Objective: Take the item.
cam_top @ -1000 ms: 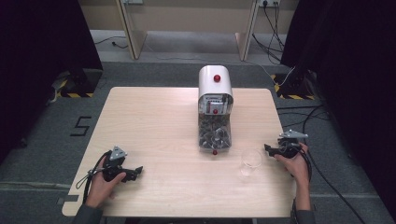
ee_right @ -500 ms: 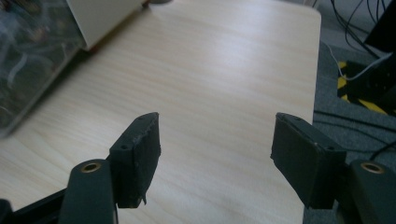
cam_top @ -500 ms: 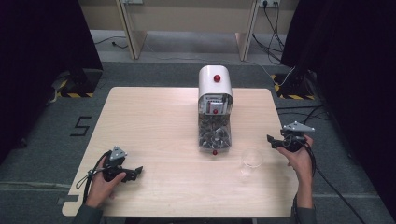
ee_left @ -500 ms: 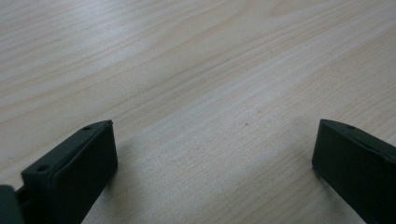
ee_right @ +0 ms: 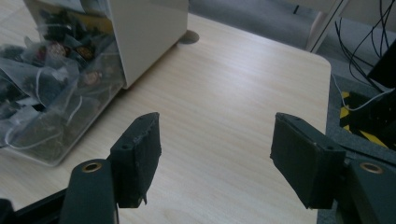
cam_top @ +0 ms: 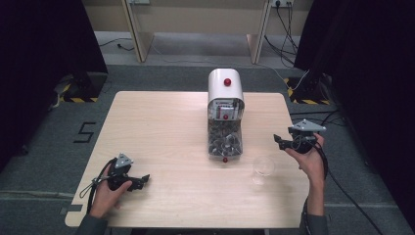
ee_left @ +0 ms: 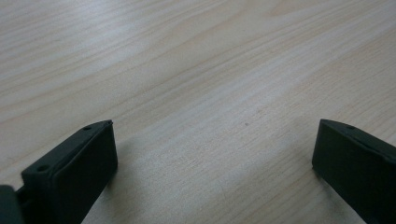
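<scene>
Nearest you, your left gripper (cam_top: pixel 131 179) rests low on the near left part of the table (cam_top: pixel 166 127), its jaws spread wide with bare pale wood grain between them in the left gripper view. Your right gripper (cam_top: pixel 286 142) is held up at the table's right edge, jaws pointing left toward the middle; in the right gripper view they stand well apart with nothing between them, and the light tabletop (ee_right: pixel 243 93) lies beneath.

Just beside that right hand, on the near right part of the wood, stands a clear glass cup (cam_top: pixel 263 168), upright and touched by neither tool. Past it, at the centre of the table, sits the white dispenser (cam_top: pixel 225 88) with a red knob on top; its clear bin (cam_top: pixel 224 142) faces you and holds dark sachets, and in the right gripper view the same bin (ee_right: pixel 51 88) shows packets with strings.

The table has rounded corners and stands on grey carpet (cam_top: pixel 49 147), where a "5" is marked at the left. Farther off are black-and-yellow striped tape patches, trailing cables, pale wooden furniture legs, and dark curtains on both sides.
</scene>
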The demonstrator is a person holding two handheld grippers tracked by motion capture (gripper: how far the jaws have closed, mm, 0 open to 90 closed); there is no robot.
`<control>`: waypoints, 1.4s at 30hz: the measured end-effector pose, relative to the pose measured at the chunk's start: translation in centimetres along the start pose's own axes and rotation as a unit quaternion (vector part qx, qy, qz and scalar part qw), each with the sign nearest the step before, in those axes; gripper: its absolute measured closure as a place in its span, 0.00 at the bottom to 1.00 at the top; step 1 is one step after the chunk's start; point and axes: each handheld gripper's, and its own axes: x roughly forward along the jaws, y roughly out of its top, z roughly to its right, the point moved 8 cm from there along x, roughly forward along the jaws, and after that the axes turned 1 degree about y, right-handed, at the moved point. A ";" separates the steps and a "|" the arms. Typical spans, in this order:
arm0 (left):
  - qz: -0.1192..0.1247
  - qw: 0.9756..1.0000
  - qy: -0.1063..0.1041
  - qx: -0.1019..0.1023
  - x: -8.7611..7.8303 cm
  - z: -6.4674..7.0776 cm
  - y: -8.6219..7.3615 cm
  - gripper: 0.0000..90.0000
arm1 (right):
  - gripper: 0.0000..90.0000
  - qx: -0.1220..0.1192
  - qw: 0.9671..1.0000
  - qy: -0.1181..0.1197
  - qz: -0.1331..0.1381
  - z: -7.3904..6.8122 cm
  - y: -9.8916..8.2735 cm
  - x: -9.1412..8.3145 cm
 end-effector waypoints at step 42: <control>0.001 1.000 0.000 0.000 0.0 0.0 0.0 0.00 | 0.43 -0.169 0.976 0.137 -0.021 -11.4 5.1 5.5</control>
